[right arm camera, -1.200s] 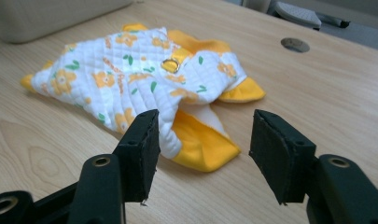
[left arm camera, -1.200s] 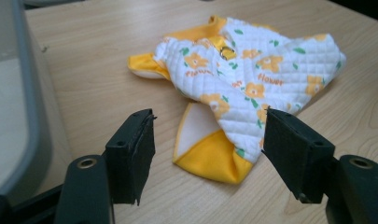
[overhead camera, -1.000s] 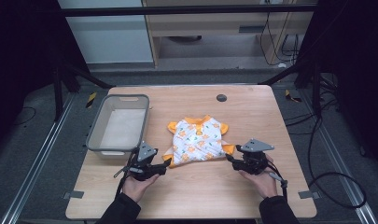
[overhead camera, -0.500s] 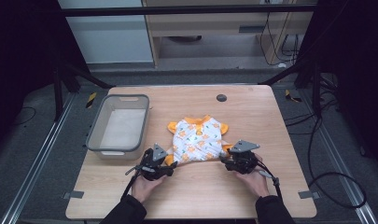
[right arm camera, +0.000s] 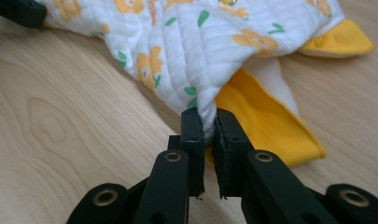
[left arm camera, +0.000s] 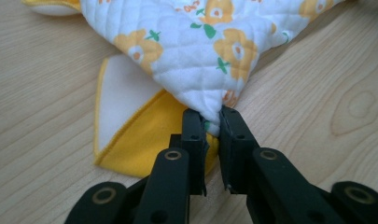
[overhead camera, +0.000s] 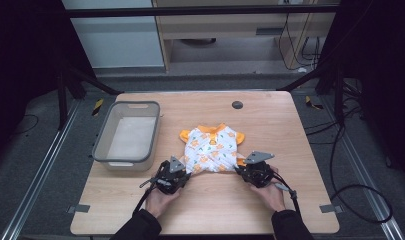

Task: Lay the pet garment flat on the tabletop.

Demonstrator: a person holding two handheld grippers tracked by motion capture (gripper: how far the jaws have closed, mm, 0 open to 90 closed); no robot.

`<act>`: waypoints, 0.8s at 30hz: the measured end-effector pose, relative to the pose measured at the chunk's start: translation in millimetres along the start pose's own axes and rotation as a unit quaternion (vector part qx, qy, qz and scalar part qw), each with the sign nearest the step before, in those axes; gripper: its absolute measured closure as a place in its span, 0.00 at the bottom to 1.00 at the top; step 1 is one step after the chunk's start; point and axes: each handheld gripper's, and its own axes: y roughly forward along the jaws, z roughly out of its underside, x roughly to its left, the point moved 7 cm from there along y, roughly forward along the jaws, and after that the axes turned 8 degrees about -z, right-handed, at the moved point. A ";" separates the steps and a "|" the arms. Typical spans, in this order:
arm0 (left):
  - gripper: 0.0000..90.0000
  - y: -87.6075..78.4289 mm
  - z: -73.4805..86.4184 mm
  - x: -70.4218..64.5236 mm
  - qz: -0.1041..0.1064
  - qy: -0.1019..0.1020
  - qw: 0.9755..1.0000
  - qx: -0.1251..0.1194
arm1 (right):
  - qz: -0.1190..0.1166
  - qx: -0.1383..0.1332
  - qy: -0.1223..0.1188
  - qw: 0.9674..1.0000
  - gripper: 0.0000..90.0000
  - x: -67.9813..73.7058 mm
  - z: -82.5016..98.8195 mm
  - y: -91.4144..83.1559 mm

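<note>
The shirt [overhead camera: 213,149], quilted white with orange flowers, lies flat on the table [overhead camera: 300,130] near its middle, collar away from the person, hem toward them. The left gripper [overhead camera: 182,170] and right gripper [overhead camera: 241,169] have just been closing, and each now pinches a bottom corner of the hem between its jaws, likely so the cloth can be lifted evenly by both ends. The bin [overhead camera: 101,145] stands to its left, perhaps where it is headed.
</note>
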 end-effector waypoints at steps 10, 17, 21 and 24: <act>0.91 -68.4 -19.8 -3.5 0.084 -0.048 0.994 -0.054 | -0.068 -0.045 0.028 0.996 0.93 32.2 -15.3 -53.3; 0.90 -77.2 -26.0 -3.1 0.093 -0.044 0.994 -0.042 | -0.099 -0.040 0.053 0.993 0.92 44.9 -18.6 -71.4; 0.88 -44.3 -32.2 12.7 0.066 -0.060 0.996 -0.017 | -0.079 -0.030 0.083 0.993 0.91 22.8 -24.2 -47.8; 0.87 -16.7 -32.2 25.2 0.044 -0.076 0.996 -0.004 | -0.046 -0.028 0.093 0.994 0.90 2.1 -25.7 -23.9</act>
